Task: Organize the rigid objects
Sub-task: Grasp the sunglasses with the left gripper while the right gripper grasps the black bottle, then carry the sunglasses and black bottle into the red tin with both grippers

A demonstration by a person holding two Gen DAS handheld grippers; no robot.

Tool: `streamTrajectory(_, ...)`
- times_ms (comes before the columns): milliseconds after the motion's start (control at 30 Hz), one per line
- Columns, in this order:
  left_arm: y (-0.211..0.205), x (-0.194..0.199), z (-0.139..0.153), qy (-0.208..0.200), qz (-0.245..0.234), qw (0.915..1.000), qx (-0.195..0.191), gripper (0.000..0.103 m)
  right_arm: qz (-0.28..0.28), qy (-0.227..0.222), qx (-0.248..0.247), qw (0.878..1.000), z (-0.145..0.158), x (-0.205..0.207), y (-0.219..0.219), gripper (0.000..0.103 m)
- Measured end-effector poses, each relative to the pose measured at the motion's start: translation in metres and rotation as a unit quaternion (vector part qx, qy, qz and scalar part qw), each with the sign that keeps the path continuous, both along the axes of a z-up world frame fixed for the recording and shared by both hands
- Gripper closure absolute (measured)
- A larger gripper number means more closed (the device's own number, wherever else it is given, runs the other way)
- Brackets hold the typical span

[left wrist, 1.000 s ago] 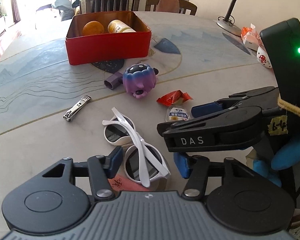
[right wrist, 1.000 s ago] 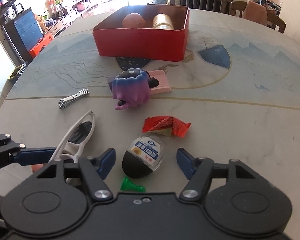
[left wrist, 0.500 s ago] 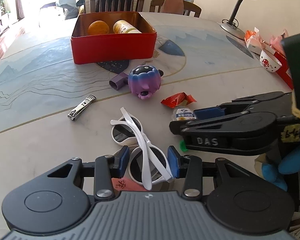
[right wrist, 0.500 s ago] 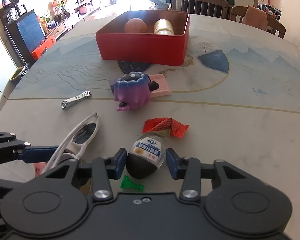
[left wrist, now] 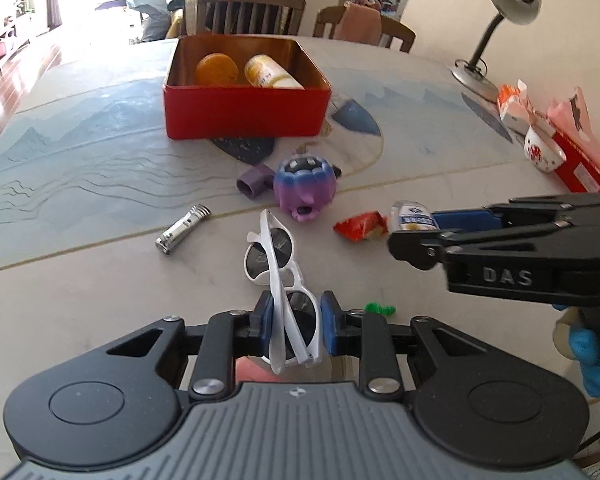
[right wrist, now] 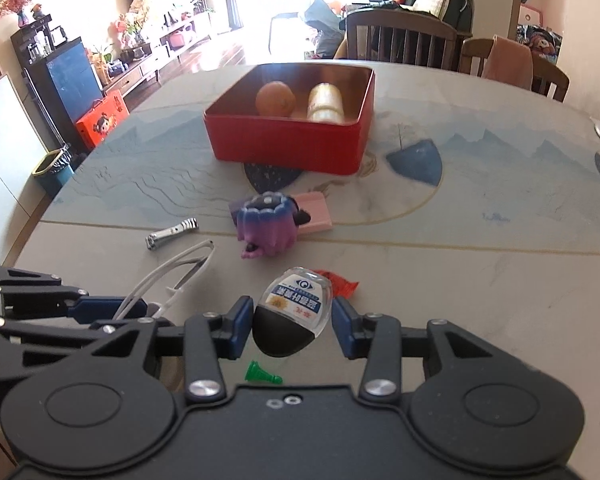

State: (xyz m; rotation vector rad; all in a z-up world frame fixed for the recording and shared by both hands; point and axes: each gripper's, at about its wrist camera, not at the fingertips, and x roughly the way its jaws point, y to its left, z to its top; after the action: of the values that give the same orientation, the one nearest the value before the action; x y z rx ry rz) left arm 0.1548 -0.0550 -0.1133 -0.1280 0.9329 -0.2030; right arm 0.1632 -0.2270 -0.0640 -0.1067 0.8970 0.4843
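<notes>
Risk at carry stage: left claw (left wrist: 294,326) pinches 1 lens of the white sunglasses (left wrist: 280,264), which could twist free; right claw (right wrist: 292,326) grips the small bottle (right wrist: 294,312) by rounded sides, raised off the desk (right wrist: 480,280), short of the red tin (right wrist: 288,140).

Right gripper (right wrist: 292,326) clamping small bottle (right wrist: 294,312), red tin (right wrist: 288,142) beyond

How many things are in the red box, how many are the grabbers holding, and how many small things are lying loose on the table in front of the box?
In the red box: 2 (orange, yellow bottle)
Held: 2 (sunglasses, small bottle)
Loose: 5 (purple toy, nail clipper, red wrapper, green piece, pink block)
Total: 9
</notes>
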Motion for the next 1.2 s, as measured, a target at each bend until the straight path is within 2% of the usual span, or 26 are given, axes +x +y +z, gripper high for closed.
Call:
streamTrajectory(367,0.013,0.013,0.048,-0.048,0.024,0.9986,-0.003,0.079,0.032,-0.040,0.003,0.999,0.045,0.009,0.000,0.061)
streamTrajectory(733,0.019,0.055,0.093,-0.098,0.040,0.9944,0.008,0.079,0.057,-0.097,-0.007,0.994,0.085,0.050,0.007,0.061)
streamTrajectory(967,0.019,0.088,0.106,-0.114,0.047,0.9921,0.023,0.079,0.057,-0.111,-0.001,0.992,0.094,0.086,0.006,0.061)
streamTrajectory(1200,0.011,0.130,0.103,-0.110,0.057,0.9917,0.032,0.079,0.062,-0.113,-0.002,0.992,0.094,0.124,0.006,0.061)
